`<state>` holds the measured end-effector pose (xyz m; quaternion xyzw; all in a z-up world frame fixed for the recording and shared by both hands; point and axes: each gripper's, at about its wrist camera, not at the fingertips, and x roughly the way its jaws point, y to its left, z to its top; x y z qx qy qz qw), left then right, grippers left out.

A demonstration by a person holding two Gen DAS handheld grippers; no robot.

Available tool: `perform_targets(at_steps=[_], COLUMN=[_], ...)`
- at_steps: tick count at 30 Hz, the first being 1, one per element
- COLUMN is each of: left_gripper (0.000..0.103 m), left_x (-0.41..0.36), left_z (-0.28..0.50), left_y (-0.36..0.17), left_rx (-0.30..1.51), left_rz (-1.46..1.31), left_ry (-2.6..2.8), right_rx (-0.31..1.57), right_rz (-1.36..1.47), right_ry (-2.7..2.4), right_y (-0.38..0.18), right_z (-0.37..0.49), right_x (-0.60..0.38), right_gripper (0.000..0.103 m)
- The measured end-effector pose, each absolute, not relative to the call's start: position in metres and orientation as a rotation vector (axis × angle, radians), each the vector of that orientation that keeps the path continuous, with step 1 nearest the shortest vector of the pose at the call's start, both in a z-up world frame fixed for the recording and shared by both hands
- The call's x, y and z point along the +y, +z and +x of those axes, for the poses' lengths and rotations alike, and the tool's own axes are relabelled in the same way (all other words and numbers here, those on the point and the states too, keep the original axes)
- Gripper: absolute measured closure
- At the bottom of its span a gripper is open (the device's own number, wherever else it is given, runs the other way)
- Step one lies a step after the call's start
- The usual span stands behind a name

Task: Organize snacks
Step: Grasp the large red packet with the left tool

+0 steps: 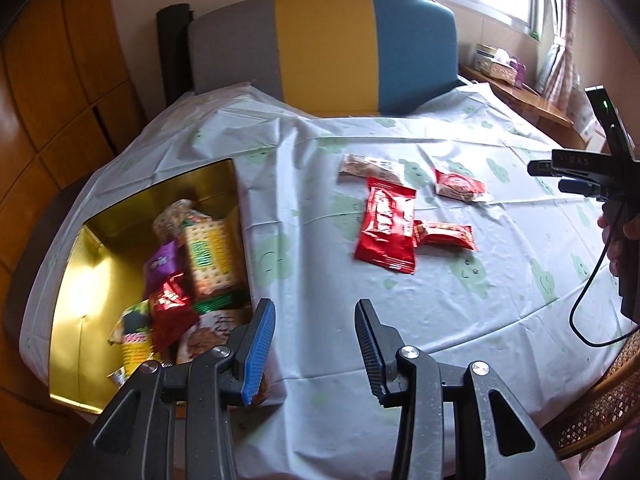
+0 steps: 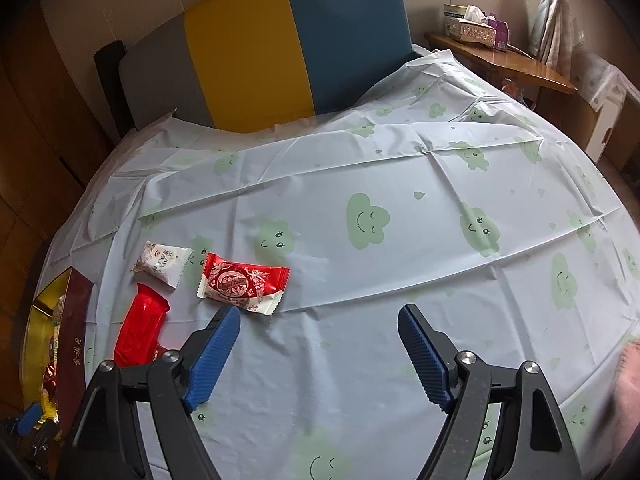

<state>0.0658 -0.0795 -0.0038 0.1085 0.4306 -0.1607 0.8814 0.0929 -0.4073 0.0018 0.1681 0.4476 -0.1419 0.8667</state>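
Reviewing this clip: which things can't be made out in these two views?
- Box contents, left wrist view: lower packets hidden under upper ones and the left gripper.
- Small red packet: partly under the large red packet.
- Box, right wrist view: cut off by the edge.
- Packet print: blurred.

On the tablecloth (image 1: 400, 320) I count four loose snack packets: one big red packet (image 1: 387, 229), one small red bar (image 1: 446, 234), one red-and-white candy (image 1: 460, 186) and one pale packet (image 1: 370, 168). I see one gold box (image 1: 76, 300); it has several packets inside, maybe seven, but I cannot count them exactly. I hold two grippers, one in each hand.
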Motion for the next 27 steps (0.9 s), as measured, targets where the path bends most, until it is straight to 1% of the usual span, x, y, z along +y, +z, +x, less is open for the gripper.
perform_targets(at_steps=[16,22,27], left_gripper=[0.060,0.055,0.054], left_x=[-0.133,-0.153,-0.172], left_z=[0.101,0.120,0.144], left_y=[-0.022,-0.031,-0.039], left_rx=[0.959,0.984,1.000], left_rz=[0.272,0.282,0.315], left_ry=[-0.424,-0.458,-0.462], right_rx=[0.926,0.924,0.924], right_rz=[0.373,0.385,0.386], right_ry=[-0.266,-0.257,-0.248], right_y=[0.006,0.007,0.008], right_z=[0.094,0.094,0.095], right_x=[-0.404,-0.404,-0.403], right_gripper=[0.019,0.018,0.018])
